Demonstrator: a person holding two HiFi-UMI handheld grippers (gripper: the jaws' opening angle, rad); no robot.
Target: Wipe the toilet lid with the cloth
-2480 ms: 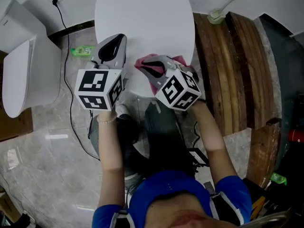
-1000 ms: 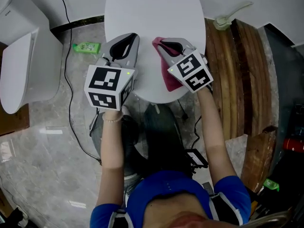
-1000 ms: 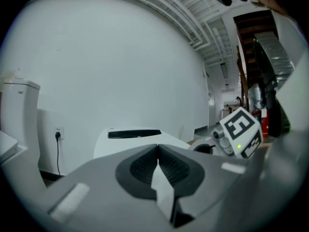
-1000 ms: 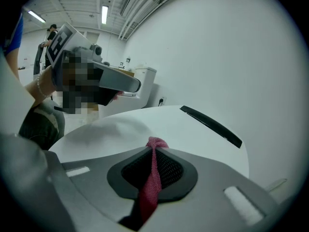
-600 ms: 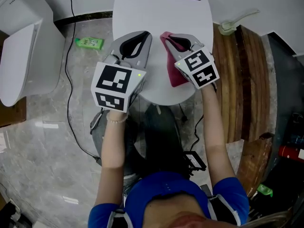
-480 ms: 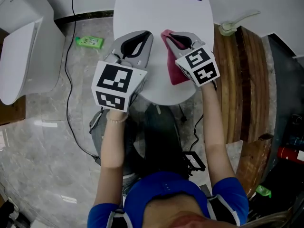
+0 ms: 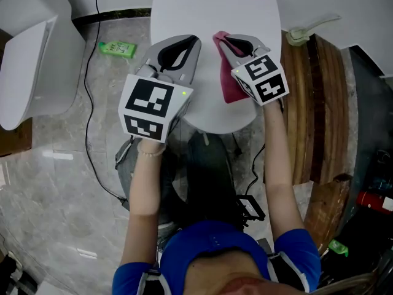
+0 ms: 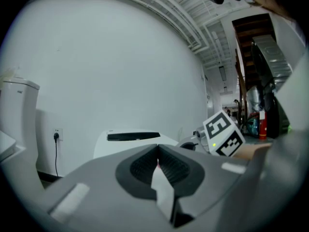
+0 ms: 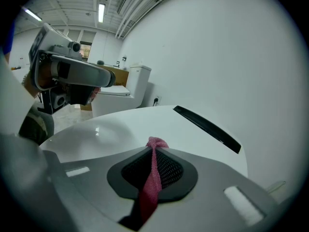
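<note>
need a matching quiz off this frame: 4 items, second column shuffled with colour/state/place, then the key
Items
1. cloth
2. left gripper
3. bottle
4. toilet lid

Descriptions
a. white, beneath both grippers
b. green, lying on the floor
c. pink, pinched in the right gripper
d. shut, nothing between its jaws

Pairs: 1-c, 2-d, 3-b, 4-a
</note>
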